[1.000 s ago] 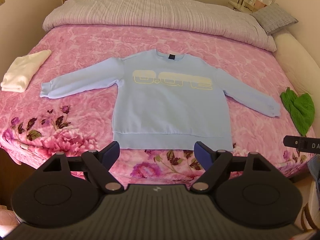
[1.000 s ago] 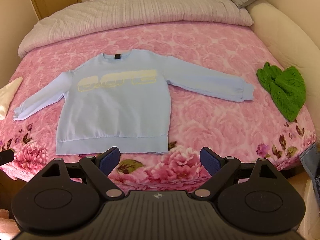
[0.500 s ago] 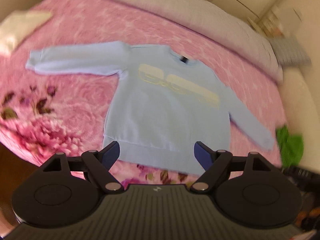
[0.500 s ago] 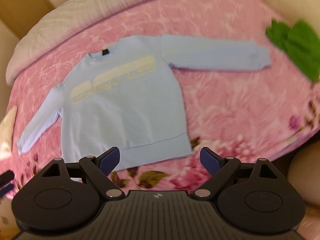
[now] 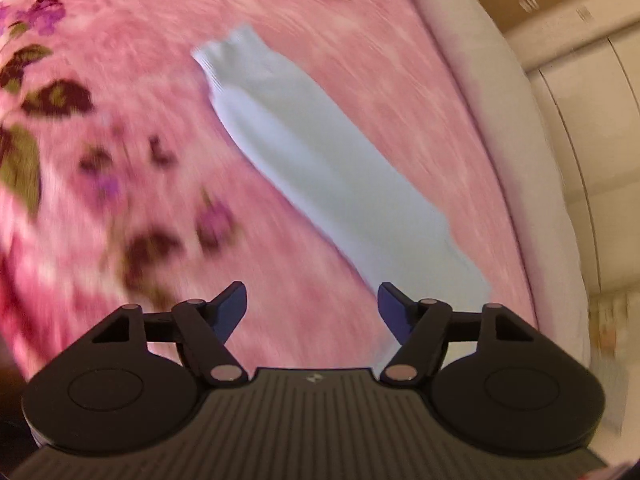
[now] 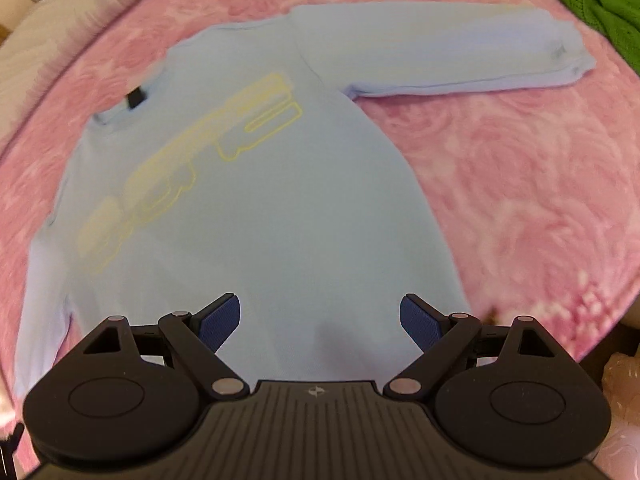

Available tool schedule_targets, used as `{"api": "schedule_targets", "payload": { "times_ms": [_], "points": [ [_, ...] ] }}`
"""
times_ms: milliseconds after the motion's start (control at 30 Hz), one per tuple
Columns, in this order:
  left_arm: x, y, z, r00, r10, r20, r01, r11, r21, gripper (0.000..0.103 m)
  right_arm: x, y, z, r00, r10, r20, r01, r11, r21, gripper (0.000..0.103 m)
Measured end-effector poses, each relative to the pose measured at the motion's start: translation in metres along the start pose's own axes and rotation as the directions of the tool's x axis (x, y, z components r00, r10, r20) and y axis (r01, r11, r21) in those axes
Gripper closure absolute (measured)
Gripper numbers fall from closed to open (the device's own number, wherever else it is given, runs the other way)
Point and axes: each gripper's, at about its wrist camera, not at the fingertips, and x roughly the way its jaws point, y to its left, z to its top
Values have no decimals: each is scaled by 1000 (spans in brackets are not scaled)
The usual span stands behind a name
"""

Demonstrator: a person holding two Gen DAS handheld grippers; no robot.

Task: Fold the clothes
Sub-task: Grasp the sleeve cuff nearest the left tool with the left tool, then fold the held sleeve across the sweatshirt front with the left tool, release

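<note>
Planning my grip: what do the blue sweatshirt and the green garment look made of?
The blue sweatshirt looks like smooth matte cotton-type jersey, lying flat with ribbed cuffs. The green garment looks like chunky knit, probably wool or acrylic, judging by its bumpy looped surface.

Light blue sweatshirt lies flat, front up, on the pink floral bedspread; pale yellow outlined lettering across chest, small dark tag at neckline. Both sleeves stretched straight out to the sides, ribbed cuffs, though the left sleeve is blurred, seemingly flat too.
</note>
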Motion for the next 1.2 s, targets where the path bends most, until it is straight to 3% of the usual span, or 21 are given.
{"api": "schedule_targets", "payload": {
  "times_ms": [233,400,533,567,633,733,867,900,967,1000,1067,1133,1200],
  "points": [
    [46,43,66,992,32,122,-14,990,-143,36,39,31,24,997,-78,-5,77,996,-37,13],
    [68,63,77,984,19,179,23,974,-226,36,57,37,28,993,-111,-27,109,992,-67,13],
    [76,65,72,968,3,253,62,967,-248,36,68,36,31,991,-122,-46,119,990,-78,13],
    [76,62,72,965,-5,263,69,969,-237,40,71,35,31,992,-119,-50,114,990,-80,13],
    [77,58,72,959,-19,282,83,973,-215,74,76,33,34,992,-114,-59,109,990,-85,13],
    [73,38,73,950,-44,310,85,989,-119,98,80,25,40,995,-86,-58,81,993,-87,13],
    [51,-32,62,927,-127,353,95,990,106,101,76,4,50,997,-63,-36,59,995,-84,13],
    [45,-56,56,924,-180,337,122,975,185,101,74,-3,53,998,-60,-33,57,995,-77,13],
    [34,-112,35,914,-313,260,209,909,360,101,71,-19,59,998,-54,-27,52,997,-54,13],
    [31,-139,21,907,-366,208,250,866,434,101,69,-26,63,999,-49,-23,48,998,-41,13],
    [30,-192,-19,888,-457,53,348,744,571,100,66,-41,71,999,-40,-13,40,999,-21,13],
    [40,-226,-61,861,-495,-113,451,642,620,96,61,-52,79,1000,-31,-1,31,999,-9,13],
    [70,-246,-102,827,-468,-312,556,598,578,89,59,-61,87,1000,-24,7,24,1000,-6,13]
  ]
}}
